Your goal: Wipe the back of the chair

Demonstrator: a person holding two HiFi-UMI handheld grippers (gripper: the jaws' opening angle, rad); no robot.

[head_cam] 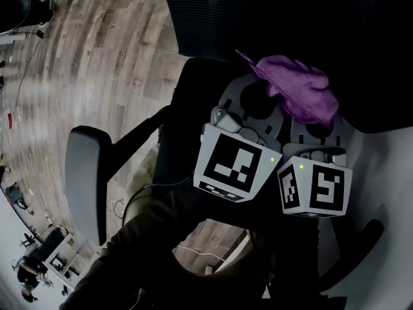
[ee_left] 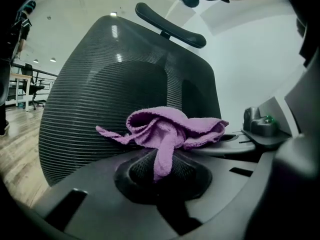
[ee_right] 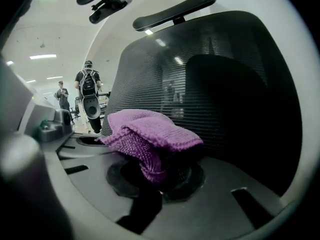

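Note:
A purple cloth [head_cam: 300, 89] is bunched over the tips of both grippers, which sit side by side just short of the black mesh chair back [head_cam: 290, 18]. In the left gripper view the cloth [ee_left: 165, 129] lies across my left gripper [ee_left: 162, 171], one strip hanging down at the jaw line. In the right gripper view a thick fold [ee_right: 145, 134] is pinched at my right gripper [ee_right: 155, 176]. The mesh back [ee_left: 110, 84] [ee_right: 225, 84] fills both views close behind the cloth. The jaws' tips are hidden under the fabric. From above, the left gripper [head_cam: 257, 92] stands beside the right gripper [head_cam: 310, 118].
The chair's headrest [ee_left: 170, 26] [ee_right: 175, 9] juts above the back. A black armrest [head_cam: 87, 179] stands at lower left over a wooden floor [head_cam: 97, 63]. A thin cable [head_cam: 193, 250] lies on the floor below. People [ee_right: 87, 84] and desks are far off.

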